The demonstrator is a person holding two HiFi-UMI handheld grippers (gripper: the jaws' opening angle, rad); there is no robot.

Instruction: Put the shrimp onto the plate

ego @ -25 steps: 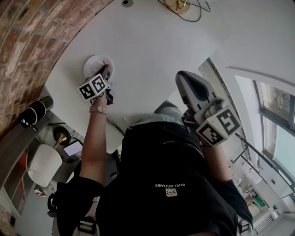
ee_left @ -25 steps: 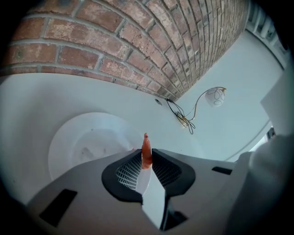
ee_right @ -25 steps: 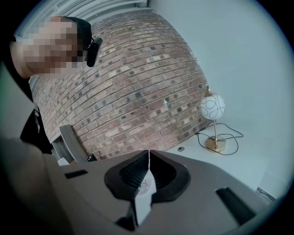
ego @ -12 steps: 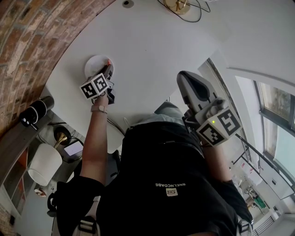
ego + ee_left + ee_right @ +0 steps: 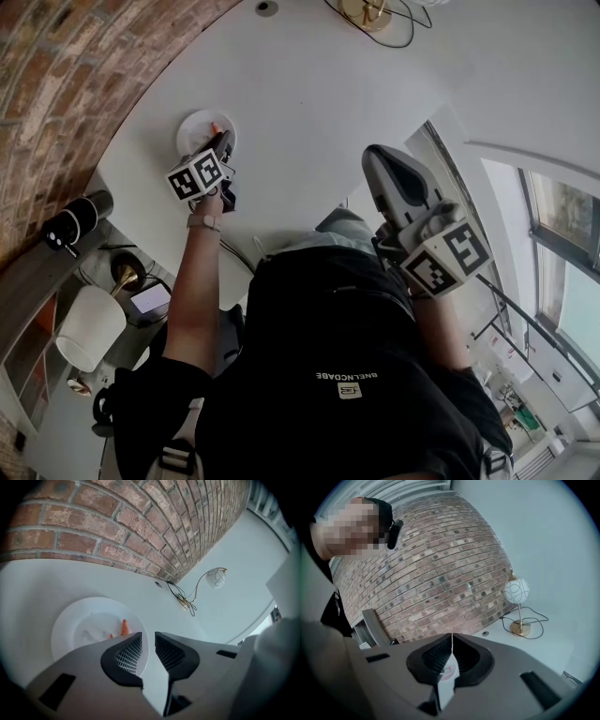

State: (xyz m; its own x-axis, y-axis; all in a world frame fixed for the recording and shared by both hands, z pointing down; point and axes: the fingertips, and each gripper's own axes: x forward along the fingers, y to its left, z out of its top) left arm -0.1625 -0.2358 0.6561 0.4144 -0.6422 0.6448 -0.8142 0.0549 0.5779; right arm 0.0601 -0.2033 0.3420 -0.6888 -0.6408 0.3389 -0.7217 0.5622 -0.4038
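Note:
A white plate (image 5: 63,620) lies on the white table close to the brick wall. An orange shrimp (image 5: 124,627) rests on it near its right side, partly hidden behind my left jaw. My left gripper (image 5: 148,637) hovers at the plate's near right edge, open by a narrow gap with nothing between the fingers. In the head view the plate (image 5: 190,127) and shrimp (image 5: 215,128) sit just beyond the left gripper (image 5: 225,142). My right gripper (image 5: 377,161) is held up near my body, away from the plate. Its jaws (image 5: 451,641) are shut and hold nothing.
A brick wall (image 5: 140,522) curves behind the table. A gold-based globe lamp (image 5: 517,592) with a black cable (image 5: 185,599) stands at the far end of the table (image 5: 309,103). A shelf with a speaker (image 5: 70,227) and a lamp shade (image 5: 89,328) sits left.
My left gripper has drifted slightly right and farther out along the plate's edge. The right gripper has barely moved.

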